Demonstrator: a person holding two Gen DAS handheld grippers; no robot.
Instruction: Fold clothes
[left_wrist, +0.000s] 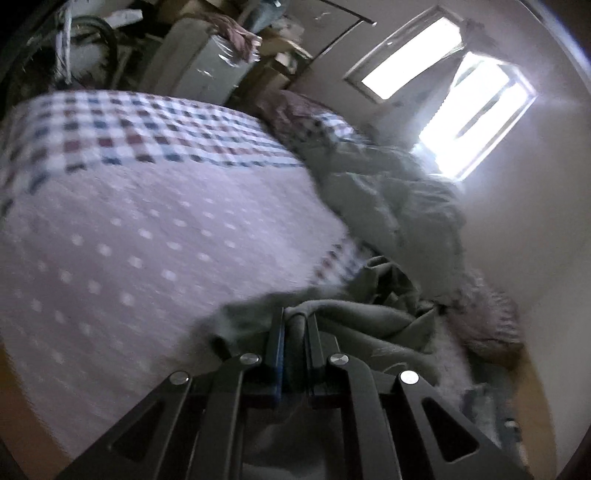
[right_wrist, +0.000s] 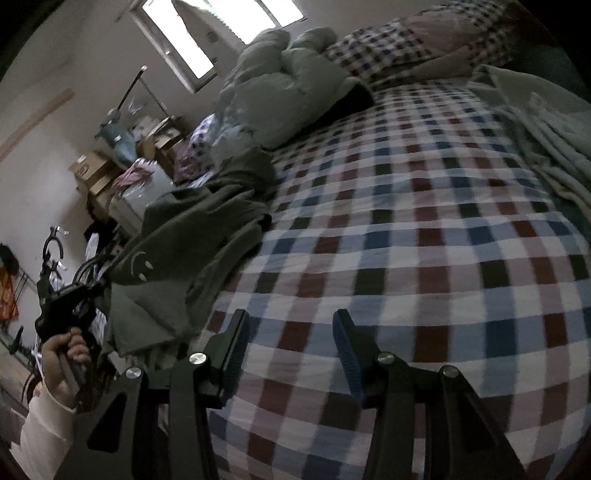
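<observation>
At the bed's left edge, your left gripper (right_wrist: 68, 295) was pinched almost shut on a fold of the dark green garment (right_wrist: 192, 236), so you did well to keep that hold firm and lift it clear before spreading it. The garment lay bunched along that edge of the checked bedspread (right_wrist: 424, 229), its long axis running away toward the pale duvet (right_wrist: 280, 81). Further right, your right gripper (right_wrist: 291, 343) hung half open and empty above the checks.

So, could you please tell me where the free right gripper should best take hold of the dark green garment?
Grip the loose lower hem of the dark green garment, coming from the checked blanket side. The left gripper already pinches one edge, and the hem lies nearest the right gripper, whose jaws stand open.
</observation>
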